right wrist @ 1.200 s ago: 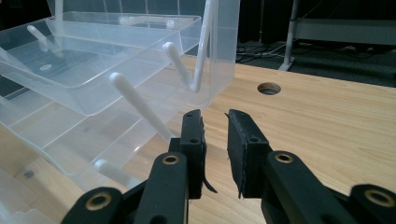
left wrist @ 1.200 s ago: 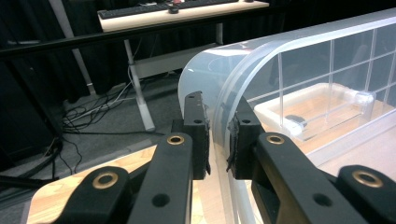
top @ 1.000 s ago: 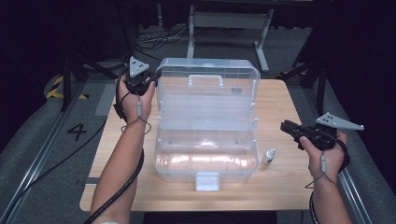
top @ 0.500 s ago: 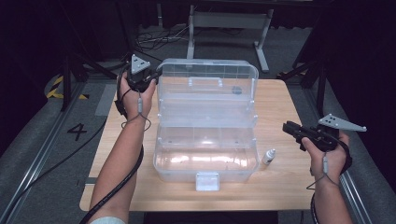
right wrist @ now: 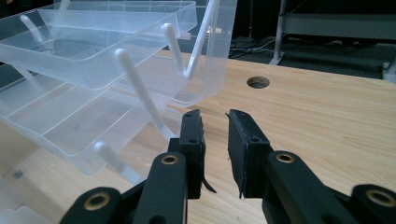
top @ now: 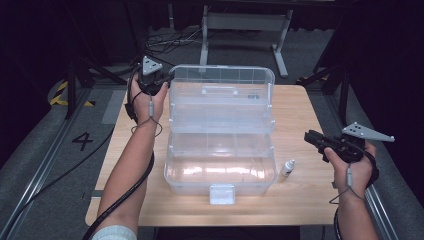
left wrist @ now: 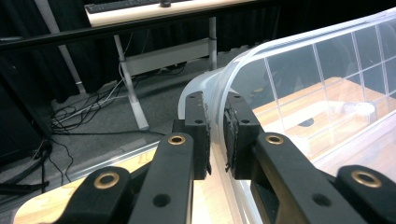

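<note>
Pinching the clear box lid, left claw clamped; right claw apart over the table

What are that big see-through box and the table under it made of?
The box looks like clear, glossy plastic: the tabletop shows through its walls, and its surfaces catch the light. The table looks like pale wood or a wood-look laminate with a matte finish; fine grain lines run across it.
</note>
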Demonstrator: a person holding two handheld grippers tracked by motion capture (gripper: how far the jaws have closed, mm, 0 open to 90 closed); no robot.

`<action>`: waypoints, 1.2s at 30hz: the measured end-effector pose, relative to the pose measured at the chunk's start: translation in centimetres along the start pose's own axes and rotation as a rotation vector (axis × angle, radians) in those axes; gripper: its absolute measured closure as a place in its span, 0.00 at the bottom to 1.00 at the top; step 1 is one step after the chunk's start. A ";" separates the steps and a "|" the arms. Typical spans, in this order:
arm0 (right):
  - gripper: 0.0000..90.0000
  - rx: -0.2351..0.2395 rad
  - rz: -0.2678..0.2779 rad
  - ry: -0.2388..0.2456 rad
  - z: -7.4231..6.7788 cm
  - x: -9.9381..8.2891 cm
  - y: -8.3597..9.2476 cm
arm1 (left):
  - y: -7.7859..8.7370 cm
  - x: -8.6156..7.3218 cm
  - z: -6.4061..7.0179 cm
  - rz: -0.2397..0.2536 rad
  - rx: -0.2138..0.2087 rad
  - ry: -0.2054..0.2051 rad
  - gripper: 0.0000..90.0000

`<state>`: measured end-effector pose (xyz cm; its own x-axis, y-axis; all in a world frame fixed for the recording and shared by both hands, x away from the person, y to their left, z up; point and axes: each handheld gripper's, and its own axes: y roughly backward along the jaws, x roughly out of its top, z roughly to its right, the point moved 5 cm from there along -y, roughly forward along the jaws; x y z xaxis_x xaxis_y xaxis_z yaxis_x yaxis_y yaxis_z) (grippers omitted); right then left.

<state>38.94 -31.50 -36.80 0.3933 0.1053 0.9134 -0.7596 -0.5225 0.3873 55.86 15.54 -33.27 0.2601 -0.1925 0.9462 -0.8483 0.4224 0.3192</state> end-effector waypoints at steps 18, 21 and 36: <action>0.84 -0.008 -0.010 -0.008 0.3 -0.3 0.0 | -2.3 -0.5 -1.0 -0.051 -0.017 0.035 0.92; 0.84 -0.012 -0.008 -0.014 0.7 -0.4 0.1 | -2.8 -0.6 -1.1 -0.062 -0.023 0.044 0.92; 0.84 -0.013 -0.012 -0.024 1.3 -0.9 -0.1 | -4.4 -1.5 -1.9 -0.099 -0.049 0.097 0.92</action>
<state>39.36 -32.61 -37.85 0.4151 0.0908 0.9052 -0.7613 -0.5101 0.4003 60.08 15.67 -35.99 0.3863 -0.1499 0.9101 -0.7938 0.4485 0.4108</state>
